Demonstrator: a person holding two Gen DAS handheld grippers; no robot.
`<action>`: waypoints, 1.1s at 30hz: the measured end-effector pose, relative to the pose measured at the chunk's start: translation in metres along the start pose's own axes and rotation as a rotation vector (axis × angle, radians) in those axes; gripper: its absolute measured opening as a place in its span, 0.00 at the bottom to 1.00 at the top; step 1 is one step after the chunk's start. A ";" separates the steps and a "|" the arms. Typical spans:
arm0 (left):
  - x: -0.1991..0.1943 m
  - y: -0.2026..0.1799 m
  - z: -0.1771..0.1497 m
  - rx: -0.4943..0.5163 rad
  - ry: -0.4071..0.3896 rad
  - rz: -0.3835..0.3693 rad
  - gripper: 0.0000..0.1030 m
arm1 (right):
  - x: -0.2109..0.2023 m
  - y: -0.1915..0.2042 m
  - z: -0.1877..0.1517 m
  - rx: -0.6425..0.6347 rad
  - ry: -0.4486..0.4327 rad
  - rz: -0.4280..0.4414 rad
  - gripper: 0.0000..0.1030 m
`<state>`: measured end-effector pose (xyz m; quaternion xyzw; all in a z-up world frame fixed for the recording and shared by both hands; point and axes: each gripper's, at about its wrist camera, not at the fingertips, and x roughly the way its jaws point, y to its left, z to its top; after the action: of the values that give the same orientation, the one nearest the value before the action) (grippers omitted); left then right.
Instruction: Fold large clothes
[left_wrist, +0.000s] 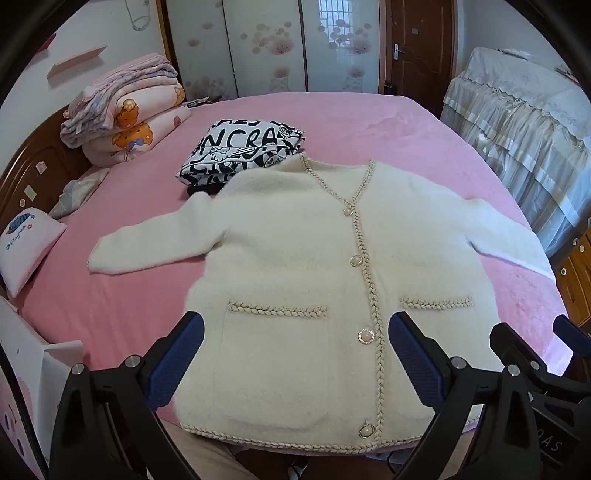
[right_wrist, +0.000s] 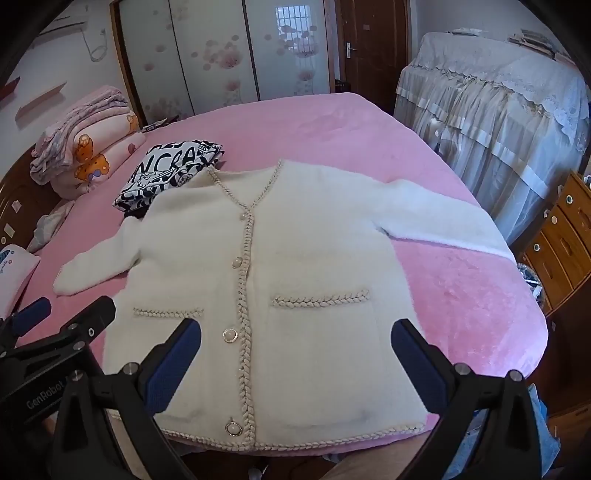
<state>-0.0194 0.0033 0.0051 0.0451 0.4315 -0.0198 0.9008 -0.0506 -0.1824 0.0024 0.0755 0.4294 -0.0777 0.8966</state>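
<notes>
The pink bed (left_wrist: 369, 122) carried a cream cardigan (left_wrist: 295, 258) spread flat, buttoned, its hem at the near edge and sleeves outstretched. A folded black-and-white printed garment (left_wrist: 243, 151) lay just beyond its collar. The left gripper (left_wrist: 295, 354) and right gripper (right_wrist: 295, 362) hovered above the hem, jaws wide, holding nothing.

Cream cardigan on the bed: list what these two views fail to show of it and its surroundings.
- Cream cardigan: its back is hidden, lying face up on the pink bed.
- Right sleeve cuff: it hangs over the bed edge in both views.
- Black-and-white printed garment: its near edge is covered by the cardigan's shoulder; lettering only partly readable.
- Hem corners: partly masked by the left hand-held gripper and right hand-held gripper.
</notes>
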 end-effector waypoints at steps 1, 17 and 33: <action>0.000 0.000 0.000 -0.002 0.001 -0.001 0.96 | -0.001 0.000 0.000 -0.003 -0.002 -0.002 1.00; 0.006 0.010 -0.003 -0.052 0.050 -0.042 0.95 | -0.005 0.010 -0.005 -0.024 -0.014 -0.015 1.00; 0.004 0.010 -0.001 -0.051 0.050 -0.044 0.95 | -0.007 0.014 -0.005 -0.032 -0.017 -0.015 1.00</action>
<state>-0.0169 0.0136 0.0015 0.0131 0.4552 -0.0273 0.8899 -0.0556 -0.1669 0.0061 0.0573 0.4236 -0.0781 0.9006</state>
